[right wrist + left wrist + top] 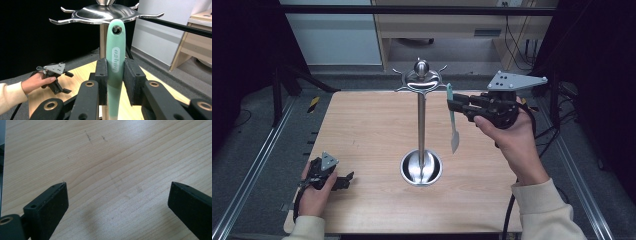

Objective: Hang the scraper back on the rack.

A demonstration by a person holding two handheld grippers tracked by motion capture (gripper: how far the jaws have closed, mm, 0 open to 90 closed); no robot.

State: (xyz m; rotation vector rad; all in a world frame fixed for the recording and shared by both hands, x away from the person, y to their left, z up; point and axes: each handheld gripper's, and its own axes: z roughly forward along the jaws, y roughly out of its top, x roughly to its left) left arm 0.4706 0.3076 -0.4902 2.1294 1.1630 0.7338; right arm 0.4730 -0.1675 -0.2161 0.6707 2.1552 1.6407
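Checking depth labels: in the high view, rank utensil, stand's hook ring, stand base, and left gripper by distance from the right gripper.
1. Utensil: clamped in the right gripper.
2. Hook ring: just left, at the stand's top.
3. Stand base: lower, table centre.
4. Left gripper: near-left corner of the table.

We find the desk [362, 125] bare across the left half of the high view and along its lower edge. At centre stands the metal rack [421, 125], its pole upright from a round base and its hooked crown at top centre. Just right of the crown, the right hand-held gripper [455, 105] holds a green-handled utensil [452, 120] hanging over the desk. The left hand-held gripper [343, 181] occupies the lower left corner, its jaws spread.
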